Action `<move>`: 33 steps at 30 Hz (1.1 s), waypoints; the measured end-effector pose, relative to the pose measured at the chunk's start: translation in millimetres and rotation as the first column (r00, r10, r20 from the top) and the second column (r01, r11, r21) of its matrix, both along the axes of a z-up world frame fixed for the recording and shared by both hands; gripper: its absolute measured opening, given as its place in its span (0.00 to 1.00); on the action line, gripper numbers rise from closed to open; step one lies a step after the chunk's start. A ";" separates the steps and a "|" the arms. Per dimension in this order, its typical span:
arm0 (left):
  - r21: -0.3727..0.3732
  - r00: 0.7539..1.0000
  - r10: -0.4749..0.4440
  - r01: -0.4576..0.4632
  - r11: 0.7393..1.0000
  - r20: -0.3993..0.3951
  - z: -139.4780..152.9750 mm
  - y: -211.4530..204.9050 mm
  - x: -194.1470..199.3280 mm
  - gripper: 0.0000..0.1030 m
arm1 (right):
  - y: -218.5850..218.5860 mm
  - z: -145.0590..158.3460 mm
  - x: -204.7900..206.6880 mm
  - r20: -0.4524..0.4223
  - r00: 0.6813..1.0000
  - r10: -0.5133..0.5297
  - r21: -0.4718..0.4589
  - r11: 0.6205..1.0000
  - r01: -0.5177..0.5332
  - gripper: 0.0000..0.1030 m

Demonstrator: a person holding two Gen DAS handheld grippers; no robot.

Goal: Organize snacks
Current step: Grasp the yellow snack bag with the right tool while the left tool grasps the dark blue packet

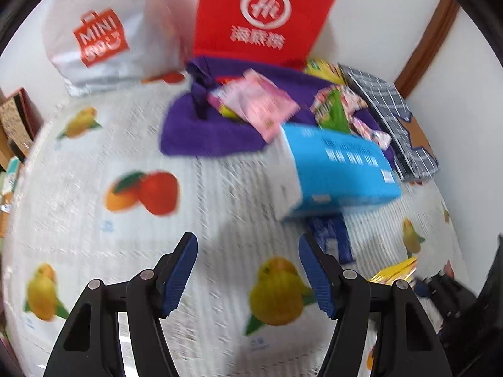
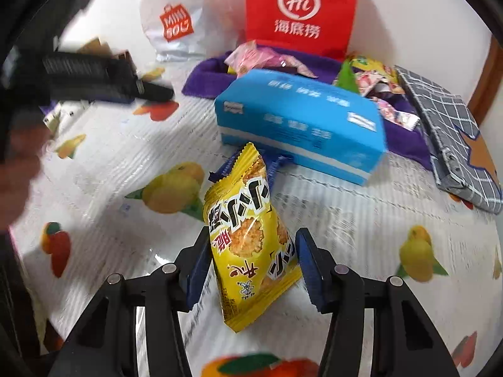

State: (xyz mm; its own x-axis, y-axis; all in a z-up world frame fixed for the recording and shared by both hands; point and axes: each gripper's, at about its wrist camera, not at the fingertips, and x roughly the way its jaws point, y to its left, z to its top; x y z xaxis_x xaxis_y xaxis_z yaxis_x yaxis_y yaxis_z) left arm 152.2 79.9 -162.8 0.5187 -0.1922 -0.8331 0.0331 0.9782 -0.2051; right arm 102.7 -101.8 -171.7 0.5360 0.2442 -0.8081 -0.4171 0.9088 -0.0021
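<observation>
While fruit-print tablecloth [image 1: 220, 188] lies below, left gripper [image 1: 246, 242] gapes; right gripper [image 2: 253, 235] clasps yellow packet [image 2: 248, 201].

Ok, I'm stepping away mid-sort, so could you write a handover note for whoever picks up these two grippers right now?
Left gripper: open, empty, over the fruit-print tablecloth.
Right gripper: fingers closed on the yellow snack packet, apparently gripping it.
Things: the blue box lies mid-table with a dark blue wrapper poking out beneath it. Pink packets and green packets are heaped on the purple cloth before the red bag.
Done: nothing visibly sorted yet.
Left: place the yellow packet, then the remaining loose snacks.
</observation>
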 end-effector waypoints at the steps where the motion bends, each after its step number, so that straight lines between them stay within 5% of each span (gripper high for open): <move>1: -0.007 1.000 -0.007 0.007 1.000 -0.005 -4.9 -4.0 -1.5 0.63 | -4.6 2.1 -2.0 0.009 1.000 -0.009 -0.002 1.000 0.009 0.50; 6: -0.105 0.998 -0.012 0.006 0.994 -0.059 -33.9 -11.6 -4.9 0.63 | -46.2 7.8 -10.5 0.037 0.996 -0.086 -0.017 0.996 0.087 0.50; 7: -0.134 0.999 -0.007 0.000 0.991 -0.048 -36.5 -12.3 -6.6 0.71 | -55.6 7.9 -10.6 0.040 0.994 -0.100 -0.022 0.995 0.101 0.50; 12: -0.151 0.999 -0.049 0.045 0.988 -0.020 -37.6 -32.5 -5.7 0.79 | -91.8 5.4 -6.7 0.035 0.988 -0.153 -0.006 0.988 0.154 0.49; 21: 0.050 1.000 -0.001 0.001 0.999 0.002 -39.3 -87.9 18.6 0.78 | -118.9 -3.5 10.1 0.031 0.971 -0.237 0.025 0.971 0.237 0.46; 23: 0.135 1.000 0.010 -0.013 0.991 0.025 -40.1 -97.7 21.0 0.70 | -119.6 -4.0 12.6 0.035 0.969 -0.243 0.030 0.970 0.242 0.46; 25: 0.227 0.998 0.005 -0.018 0.974 0.060 -42.6 -107.8 20.3 0.49 | -120.2 -4.1 15.8 0.036 0.968 -0.250 0.037 0.968 0.248 0.46; 26: 0.222 0.997 -0.014 -0.004 0.975 0.077 -41.7 -110.2 19.2 0.42 | -119.8 -4.2 18.1 0.036 0.967 -0.253 0.041 0.967 0.252 0.46; 33: 0.235 0.996 -0.012 -0.009 0.972 0.085 -40.1 -87.1 -7.9 0.39 | -110.1 -6.4 35.5 0.025 0.965 -0.262 0.085 0.962 0.259 0.45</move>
